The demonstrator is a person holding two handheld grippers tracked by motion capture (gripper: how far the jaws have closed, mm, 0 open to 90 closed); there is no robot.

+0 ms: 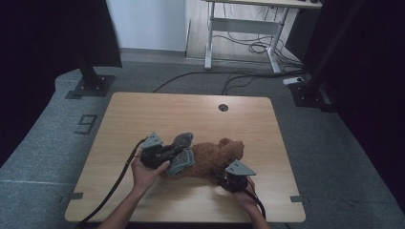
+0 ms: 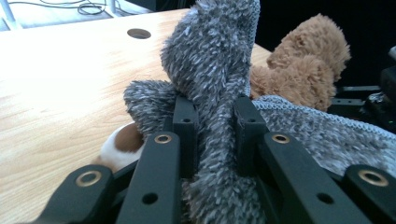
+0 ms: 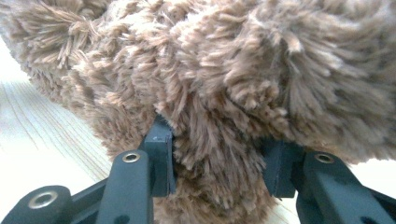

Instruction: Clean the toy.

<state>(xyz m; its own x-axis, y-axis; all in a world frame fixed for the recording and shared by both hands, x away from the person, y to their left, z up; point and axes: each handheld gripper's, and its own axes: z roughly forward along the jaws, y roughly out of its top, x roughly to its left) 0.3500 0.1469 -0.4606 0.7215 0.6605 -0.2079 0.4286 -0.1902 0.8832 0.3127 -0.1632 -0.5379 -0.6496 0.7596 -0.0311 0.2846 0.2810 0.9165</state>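
From above, a fuzzy brown plush teddy bear (image 1: 217, 157) is lying on its side in the lower middle of the frame, on a light wooden table (image 1: 143, 119) with rounded corners. There's a shaggy grey knitted cloth (image 1: 183, 153) bunched over the bear's left end. The left gripper (image 1: 177, 150) comes in from lower left and has its tips buried in that grey cloth, with the person's left hand (image 1: 145, 172) wrapped under the body. The right gripper (image 1: 216, 177) sits just below the bear, right of centre, nosing into the brown fur from underneath.

Left gripper view: the two black jaws rise from the bottom centre and they're squeezed on a fold of the grey cloth (image 2: 215, 70), which sticks up between them and fills the middle of the frame. The bear (image 2: 303, 70) is behind it, upper right, touching the cloth. A white-and-tan patch of the bear peeks out at lower left, just beside the left jaw. A round hole (image 2: 138, 33) in the tabletop is at upper left.

Right gripper view: brown fur (image 3: 224, 74) pretty much everywhere. The jaws come up at the bottom with a thick tuft of the bear wedged between them, both pads pressing into the fur. Pale table (image 3: 42, 135) shows at left.
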